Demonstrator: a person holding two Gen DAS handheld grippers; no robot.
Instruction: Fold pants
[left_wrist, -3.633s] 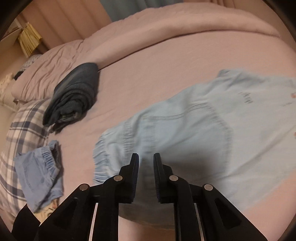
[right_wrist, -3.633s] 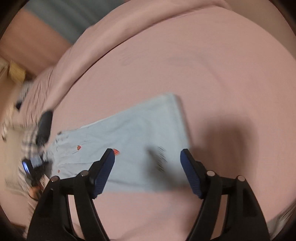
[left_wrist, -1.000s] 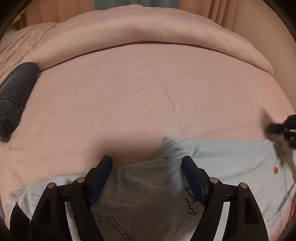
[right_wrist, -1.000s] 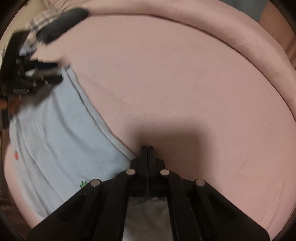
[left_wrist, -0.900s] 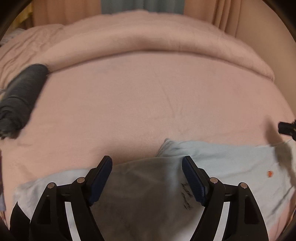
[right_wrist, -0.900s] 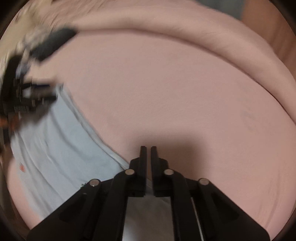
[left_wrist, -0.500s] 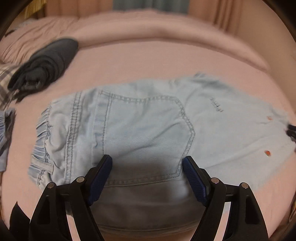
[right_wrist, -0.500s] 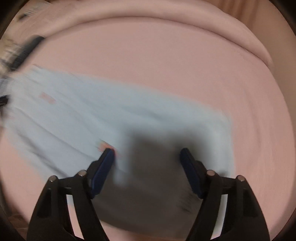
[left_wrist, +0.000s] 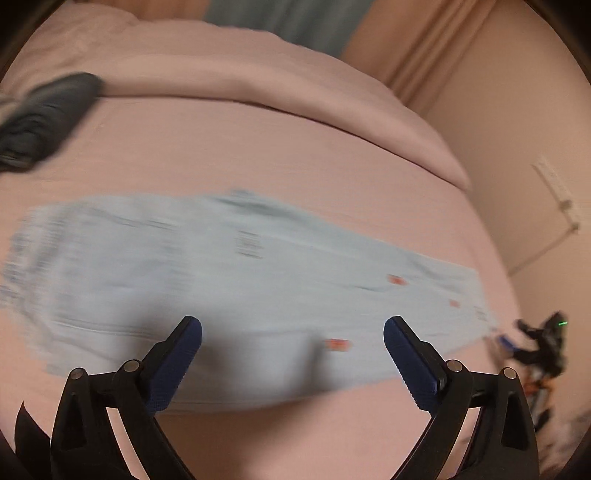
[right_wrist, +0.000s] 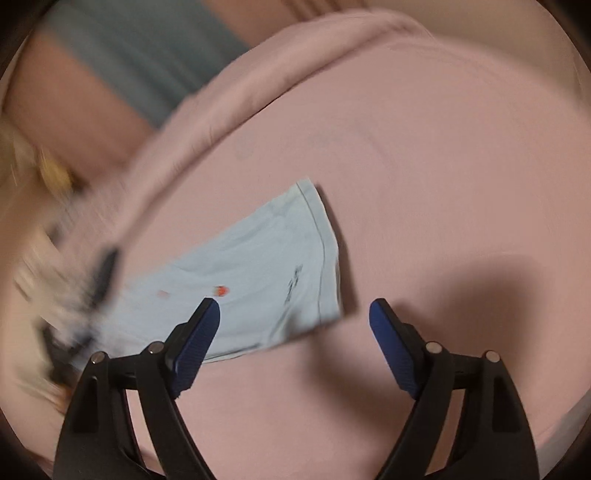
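Pants (left_wrist: 236, 280) in pale blue denim lie flat and lengthwise across the pink bed (left_wrist: 258, 147), legs doubled together, as the left gripper (left_wrist: 291, 339) hovers above, jaws opening, nothing between them. From the right wrist, the right gripper (right_wrist: 293, 321) spreads empty beside the hem (right_wrist: 321, 254); next, seemingly, a crosswise fold, needing fresh holds

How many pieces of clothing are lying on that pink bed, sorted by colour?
Light blue: 1, the pants, lying flat on the pink bed.
Dark grey: 1, a bundled garment near the bed's far left edge, blurred.
Total: 2 in view.
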